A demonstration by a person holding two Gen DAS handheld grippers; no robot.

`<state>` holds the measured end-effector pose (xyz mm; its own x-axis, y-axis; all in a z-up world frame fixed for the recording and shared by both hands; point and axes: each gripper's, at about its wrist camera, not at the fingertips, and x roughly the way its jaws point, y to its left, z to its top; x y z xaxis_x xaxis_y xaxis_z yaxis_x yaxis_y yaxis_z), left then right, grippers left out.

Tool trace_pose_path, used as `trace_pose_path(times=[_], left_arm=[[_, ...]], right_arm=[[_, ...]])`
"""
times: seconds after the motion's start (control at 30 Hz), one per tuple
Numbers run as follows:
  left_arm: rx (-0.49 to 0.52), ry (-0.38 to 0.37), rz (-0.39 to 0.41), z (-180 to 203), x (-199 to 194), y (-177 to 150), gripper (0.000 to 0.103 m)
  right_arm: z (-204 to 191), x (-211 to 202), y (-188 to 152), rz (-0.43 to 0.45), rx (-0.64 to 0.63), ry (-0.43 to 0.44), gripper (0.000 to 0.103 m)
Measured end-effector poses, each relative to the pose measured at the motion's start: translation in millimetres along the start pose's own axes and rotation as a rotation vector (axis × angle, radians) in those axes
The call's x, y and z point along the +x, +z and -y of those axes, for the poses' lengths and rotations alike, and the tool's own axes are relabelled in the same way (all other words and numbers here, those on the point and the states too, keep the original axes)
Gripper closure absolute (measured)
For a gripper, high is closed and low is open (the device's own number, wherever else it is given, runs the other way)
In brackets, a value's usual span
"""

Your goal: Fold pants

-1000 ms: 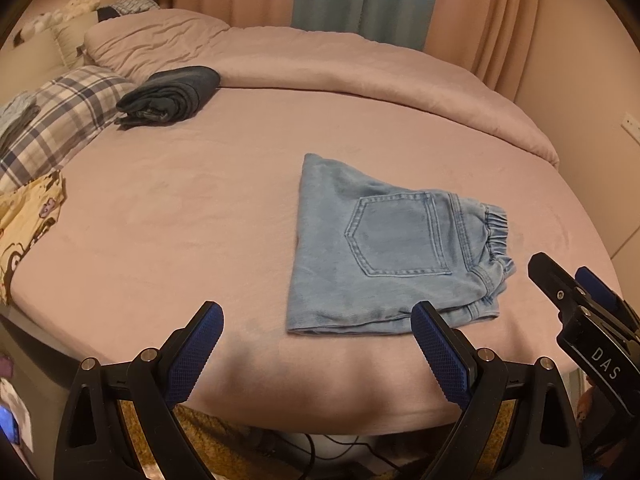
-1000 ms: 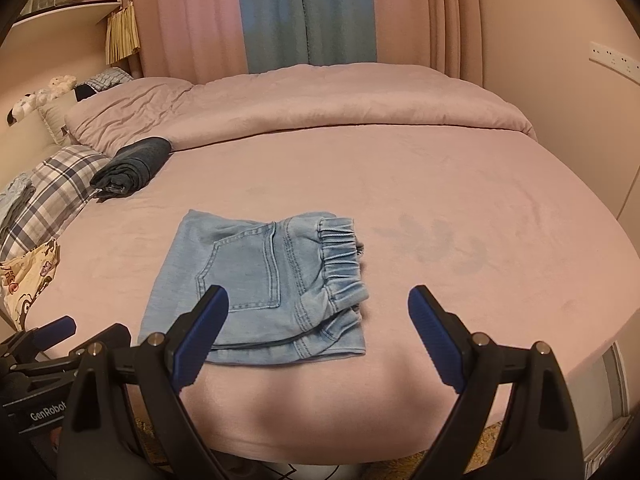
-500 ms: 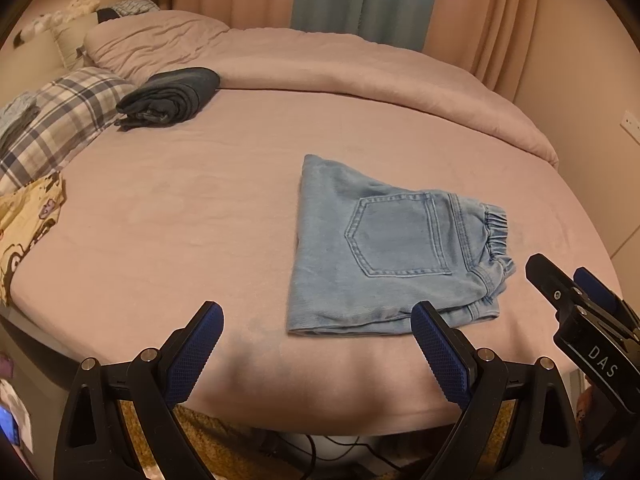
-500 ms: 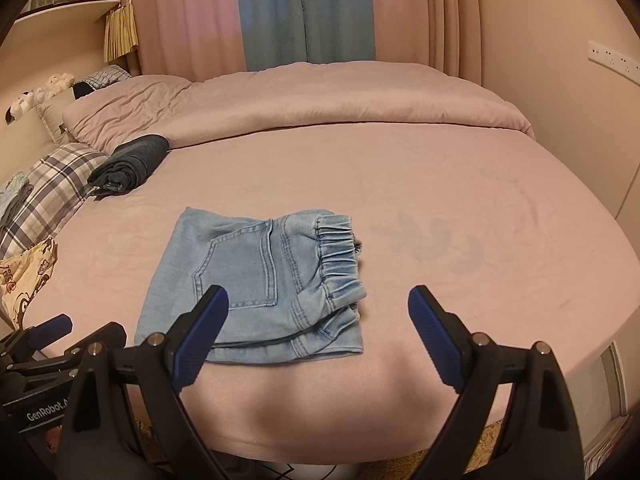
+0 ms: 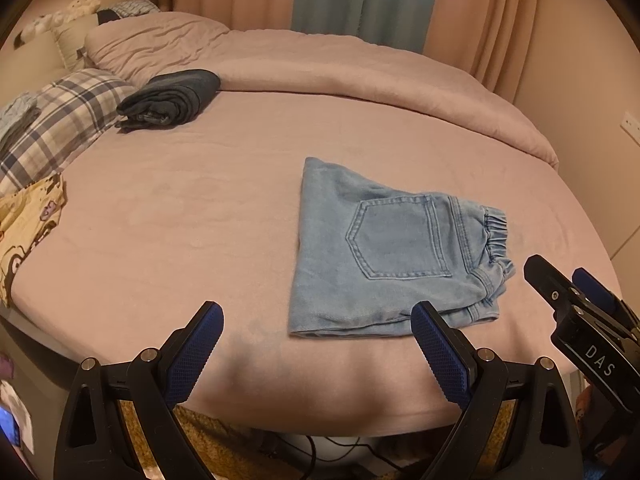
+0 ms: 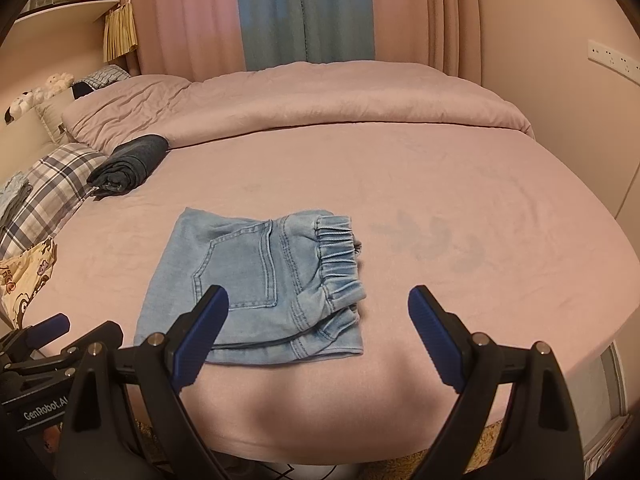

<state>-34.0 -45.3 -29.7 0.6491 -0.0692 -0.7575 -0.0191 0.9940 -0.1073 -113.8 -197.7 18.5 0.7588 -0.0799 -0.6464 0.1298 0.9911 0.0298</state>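
Both grippers, left gripper (image 5: 316,342) and right gripper (image 6: 318,324), are hanging with fingers spread and empty, barely shifting since a second ago, pants (image 6: 260,284) sitting folded on bed (image 6: 440,208) just beyond the fingers, fold likely finishing.

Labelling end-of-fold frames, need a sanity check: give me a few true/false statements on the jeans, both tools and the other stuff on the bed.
1. The light blue jeans lie folded into a compact rectangle on the bed. True.
2. The left tool is shut on the jeans. False: it is open and holds nothing, and the jeans lie free.
3. The back pocket faces up. True.
4. The right tool is open. True.
5. The dark folded garment lies on top of the jeans. False: it lies apart, farther back, beside the plaid pillow.
6. The elastic waistband points toward the plaid pillow. False: it points the other way.
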Motion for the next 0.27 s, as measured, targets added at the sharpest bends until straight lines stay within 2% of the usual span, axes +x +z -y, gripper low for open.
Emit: trace_pose_path(times=[0.27], left_arm=[[0.002, 0.0, 0.007, 0.8, -3.1, 1.0, 0.008]], right_arm=[[0.1, 0.1, -0.2, -0.003, 0.003, -0.003, 0.011]])
